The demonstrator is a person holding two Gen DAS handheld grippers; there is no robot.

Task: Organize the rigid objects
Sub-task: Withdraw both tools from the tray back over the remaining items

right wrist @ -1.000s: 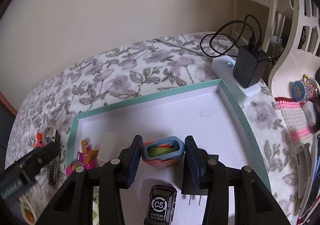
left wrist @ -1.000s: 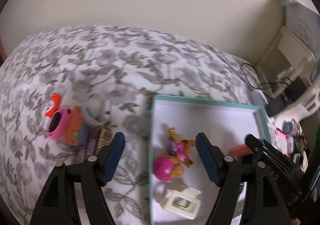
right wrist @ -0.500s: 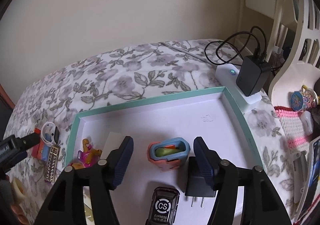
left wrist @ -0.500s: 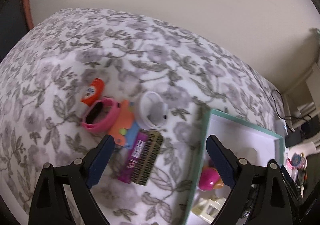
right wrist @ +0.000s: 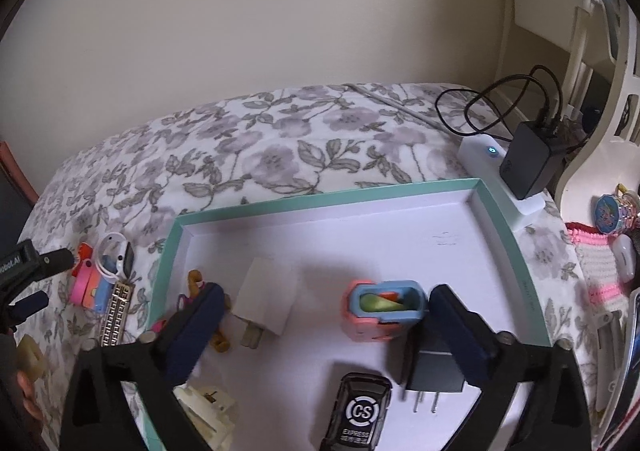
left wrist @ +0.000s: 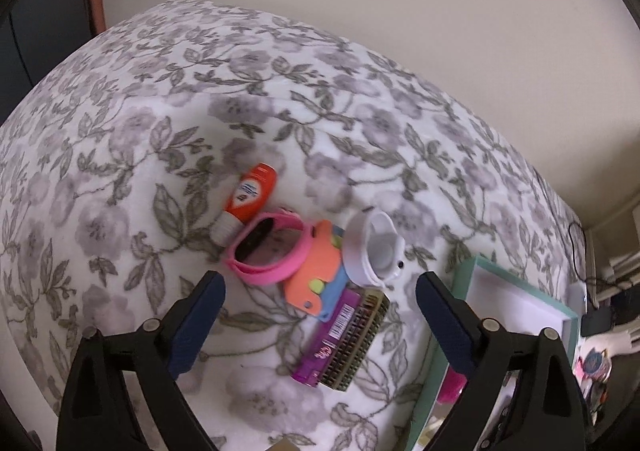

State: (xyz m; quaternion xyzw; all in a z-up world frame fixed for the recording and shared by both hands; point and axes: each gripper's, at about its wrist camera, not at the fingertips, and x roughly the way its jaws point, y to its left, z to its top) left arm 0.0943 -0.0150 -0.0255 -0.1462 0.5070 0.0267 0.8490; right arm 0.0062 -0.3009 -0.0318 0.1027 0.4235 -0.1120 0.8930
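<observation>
Left wrist view shows my left gripper, jaws opening and empty, above the pink band and purple comb beside the teal tray, where my right gripper, opening too, has released the blue-and-coral case; closing here could snag several crowded pieces.

Dim, soft light; fisheye-warped edges

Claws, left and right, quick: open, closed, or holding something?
Left claw: opening, empty, above the purple box.
Right claw: opening, empty; the blue-and-pink case lies free between its fingers.
</observation>
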